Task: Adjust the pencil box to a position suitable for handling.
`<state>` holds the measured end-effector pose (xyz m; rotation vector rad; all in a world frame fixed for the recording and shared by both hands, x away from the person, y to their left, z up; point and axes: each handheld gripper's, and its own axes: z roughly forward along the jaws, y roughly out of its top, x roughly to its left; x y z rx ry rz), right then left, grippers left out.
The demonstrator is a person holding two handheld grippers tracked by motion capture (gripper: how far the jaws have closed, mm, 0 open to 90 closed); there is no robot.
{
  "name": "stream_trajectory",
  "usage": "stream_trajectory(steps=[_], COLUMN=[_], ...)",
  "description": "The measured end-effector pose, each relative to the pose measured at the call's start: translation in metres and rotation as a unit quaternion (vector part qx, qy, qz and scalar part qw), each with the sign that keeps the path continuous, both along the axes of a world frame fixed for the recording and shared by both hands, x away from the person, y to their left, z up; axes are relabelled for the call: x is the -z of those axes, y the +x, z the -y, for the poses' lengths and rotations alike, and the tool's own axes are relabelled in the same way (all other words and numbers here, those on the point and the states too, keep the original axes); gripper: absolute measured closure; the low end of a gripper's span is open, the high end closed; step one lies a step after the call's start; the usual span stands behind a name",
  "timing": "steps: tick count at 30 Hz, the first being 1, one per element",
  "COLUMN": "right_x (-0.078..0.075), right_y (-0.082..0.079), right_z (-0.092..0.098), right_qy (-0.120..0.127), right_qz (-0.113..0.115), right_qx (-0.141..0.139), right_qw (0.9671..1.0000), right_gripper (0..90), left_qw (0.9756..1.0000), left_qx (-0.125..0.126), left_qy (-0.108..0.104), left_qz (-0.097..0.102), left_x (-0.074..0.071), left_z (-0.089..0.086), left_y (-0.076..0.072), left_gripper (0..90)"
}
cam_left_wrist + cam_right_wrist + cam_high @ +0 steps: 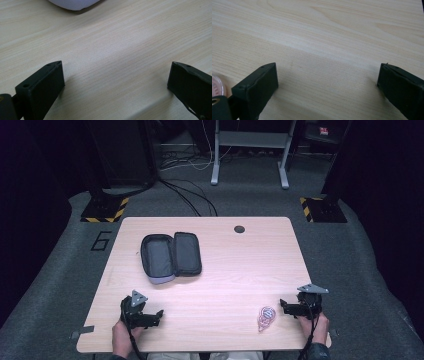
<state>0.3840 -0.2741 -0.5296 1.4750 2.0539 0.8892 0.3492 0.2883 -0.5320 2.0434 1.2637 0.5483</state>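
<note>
Writing: one legible mark, a large dark figure "6" on the grey floor left of the table. The pink tape dispenser carries a printed pattern, too small to read. No brand shows on the pouch.

Table: pale wood grain, a round dark cable hole near its far edge.

Left gripper: held in the person's left hand at the near left corner, low over the table. Jaws stand wide apart with bare wood between them, nothing gripped. In the left gripper view the pale lilac edge of the pouch lies ahead, well apart from the jaws.

Right gripper: held in the right hand at the near right corner. Jaws likewise spread wide over bare wood, nothing gripped. The tape dispenser lies flat on the table just beside this gripper, on its left in the high view; in the right gripper view its pink rim shows just outside one jaw, not between the jaws.

Pouch: dark, zipped open and laid flat in two halves on the far left part of the table, well apart from both grippers.

Surroundings: yellow-and-black striped stand bases on the floor beyond the table, black cables trailing across the carpet, a grey desk frame at the back.

Obstructions: nothing lies between either gripper and the dispenser or the pouch
</note>
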Motion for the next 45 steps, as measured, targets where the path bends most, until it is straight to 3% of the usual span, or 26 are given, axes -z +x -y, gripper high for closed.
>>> stream_trajectory(steps=[5, 13, 18, 22, 28, 31, 45], right_x=[0.0, 0.0, 0.0, 0.0, 0.0, 0.0, 0.0], right_y=[0.0, 0.0, 0.0, 0.0, 0.0, 0.0, 0.0], right_z=[0.0, 0.0, 0.0, 0.0, 0.0, 0.0, 0.0], right_qy=[-0.001, -0.003, -0.003, -0.003, -0.003, -0.002, -0.002], right_qz=[0.001, -0.001, 0.0, 0.0, 0.003, 0.003, 0.003], right_qx=[0.0, -0.001, -0.003, -0.003, -0.005, -0.004, -0.004], right_qw=[1.0, 1.0, 1.0, 1.0, 1.0, 1.0, 1.0], right_gripper=[2.7, 2.9, 3.0, 3.2, 3.2, 3.2, 3.3], left_qw=[0.9999, 0.9999, 0.9996, 0.9996, 0.9995, 0.9996, 0.9992], left_qx=[0.014, 0.011, 0.017, 0.012, 0.011, 0.015, -0.009], left_qy=[0.0, 0.007, -0.021, -0.024, -0.031, -0.025, -0.024], left_qz=[0.003, 0.001, -0.005, -0.003, -0.001, 0.003, 0.031], left_x=[0.0, 0.0, -0.003, -0.007, -0.021, -0.027, -0.057], left_z=[-0.002, -0.003, -0.01, -0.015, -0.022, -0.025, -0.04], left_y=[0.003, 0.005, 0.005, 0.007, 0.012, 0.016, 0.041], left_gripper=[0.6, 0.7, 3.2, 3.4, 0.3, 0.3, 0.3])
